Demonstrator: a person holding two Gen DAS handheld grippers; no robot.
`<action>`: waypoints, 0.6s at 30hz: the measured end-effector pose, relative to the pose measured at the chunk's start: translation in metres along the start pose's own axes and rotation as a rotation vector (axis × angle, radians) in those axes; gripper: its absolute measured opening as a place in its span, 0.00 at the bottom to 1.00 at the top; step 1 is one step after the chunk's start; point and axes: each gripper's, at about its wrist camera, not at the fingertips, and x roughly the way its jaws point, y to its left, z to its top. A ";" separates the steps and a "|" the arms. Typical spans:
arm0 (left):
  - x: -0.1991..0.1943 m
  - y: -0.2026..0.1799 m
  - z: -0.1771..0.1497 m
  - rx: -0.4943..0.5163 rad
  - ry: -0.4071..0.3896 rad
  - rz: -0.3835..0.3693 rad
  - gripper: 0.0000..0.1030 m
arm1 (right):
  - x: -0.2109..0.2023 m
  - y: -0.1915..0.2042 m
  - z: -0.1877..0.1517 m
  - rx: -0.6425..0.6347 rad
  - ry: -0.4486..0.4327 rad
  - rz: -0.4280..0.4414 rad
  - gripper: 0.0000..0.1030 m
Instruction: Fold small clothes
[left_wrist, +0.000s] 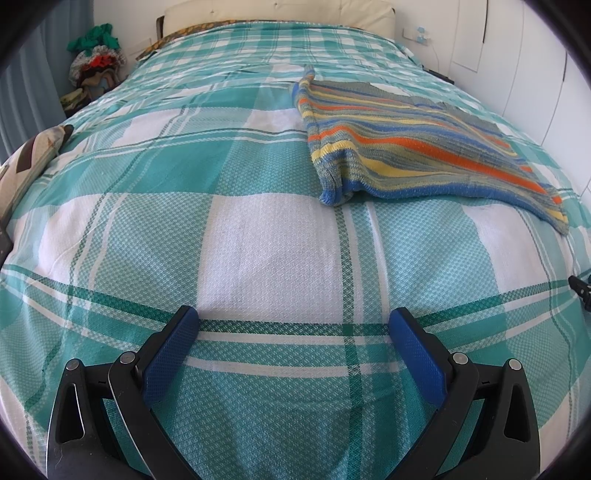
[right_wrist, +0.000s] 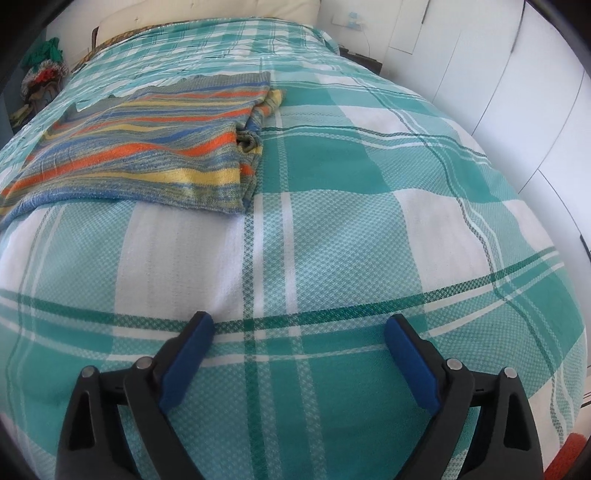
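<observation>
Lying folded on the woven plaid bedspread (left_wrist: 258, 258), the striped knit garment (left_wrist: 406, 147) sits beyond both empty, wide-spread jaws.

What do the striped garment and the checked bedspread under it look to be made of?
The folded striped orange, yellow and blue garment looks like knitted yarn, probably wool or acrylic: ribbed stitch rows and a thick rolled hem show. The teal-and-white checked bedspread looks like matte woven cotton, with a fine waffle-like diamond texture; the fibre itself can't be confirmed.
</observation>
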 end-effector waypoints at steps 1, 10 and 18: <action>0.000 0.000 0.000 -0.001 0.000 -0.001 0.99 | 0.001 -0.001 0.000 0.006 -0.004 0.001 0.94; 0.001 0.001 0.000 -0.004 0.000 -0.005 0.99 | 0.005 -0.003 -0.001 0.024 -0.019 0.011 0.98; 0.001 0.001 0.000 -0.006 0.000 -0.008 0.99 | 0.009 -0.007 -0.001 0.038 0.001 0.043 1.00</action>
